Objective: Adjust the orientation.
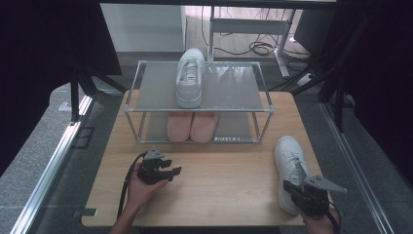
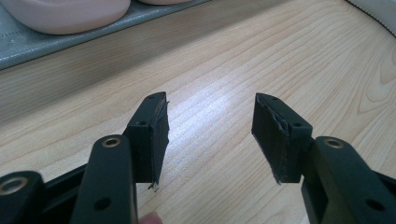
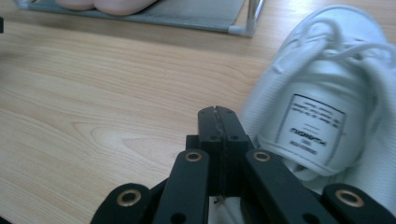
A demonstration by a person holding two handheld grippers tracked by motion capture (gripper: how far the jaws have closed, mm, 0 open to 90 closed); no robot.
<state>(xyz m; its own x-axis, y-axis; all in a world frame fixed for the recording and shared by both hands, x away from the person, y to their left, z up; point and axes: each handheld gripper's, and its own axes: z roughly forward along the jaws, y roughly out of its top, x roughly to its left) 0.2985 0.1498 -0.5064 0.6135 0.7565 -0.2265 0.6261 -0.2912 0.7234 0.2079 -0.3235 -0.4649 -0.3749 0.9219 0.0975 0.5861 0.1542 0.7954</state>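
A white sneaker [image 1: 290, 170] lies on the wooden table [image 1: 219, 180] at the right, toe pointing away. My right gripper [image 1: 294, 187] sits at its heel end with jaws shut and nothing between them; in the right gripper view the shut gripper [image 3: 218, 114] points beside the shoe's tongue [image 3: 322, 126]. A second white sneaker [image 1: 190, 78] stands on the top shelf of a metal rack [image 1: 243, 87]. A pair of pink shoes [image 1: 191, 126] rests on the lower shelf. My left gripper [image 1: 171, 165] is held open above the table's left middle, empty, as the left gripper view [image 2: 210, 135] shows.
The rack takes up the back half of the table, with bare shelf to either side of the sneaker. Black frame posts [image 1: 74, 97] and dark curtains flank the table. Cables [image 1: 258, 48] lie on the floor behind.
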